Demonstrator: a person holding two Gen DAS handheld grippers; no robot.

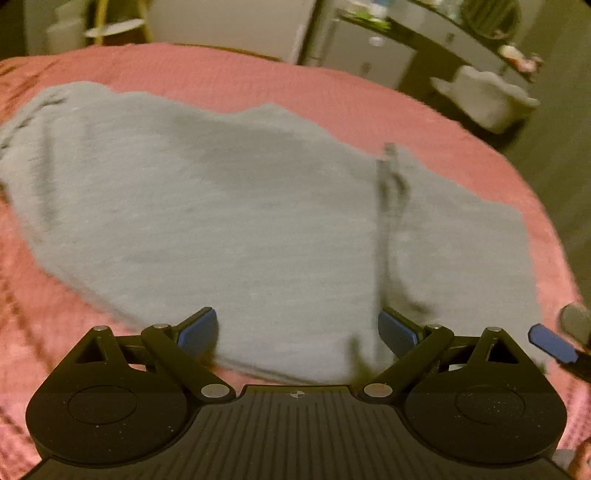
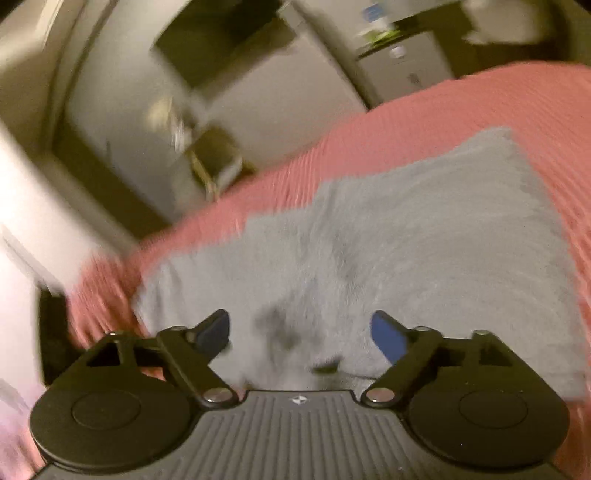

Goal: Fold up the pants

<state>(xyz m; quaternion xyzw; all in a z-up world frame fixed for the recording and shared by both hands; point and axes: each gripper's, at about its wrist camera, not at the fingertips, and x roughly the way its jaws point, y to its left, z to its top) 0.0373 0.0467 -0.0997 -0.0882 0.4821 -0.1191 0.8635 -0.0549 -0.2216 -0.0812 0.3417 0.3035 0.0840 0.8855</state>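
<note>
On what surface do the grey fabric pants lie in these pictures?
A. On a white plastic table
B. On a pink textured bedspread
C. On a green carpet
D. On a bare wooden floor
B: the grey fabric pants lie spread on the pink textured bedspread, which shows around their edges in both wrist views.

Pretty dim, yellowish light in here, and both views are blurry. There's a bed with a pink textured bedspread [image 1: 332, 92] filling most of the room. Behind it are pale walls [image 2: 122, 122], a white cabinet [image 1: 373, 55] under a dark cluttered countertop [image 1: 443, 33], a round wooden stool [image 1: 114, 27], and a white basket [image 1: 484, 98] on the floor.
</note>
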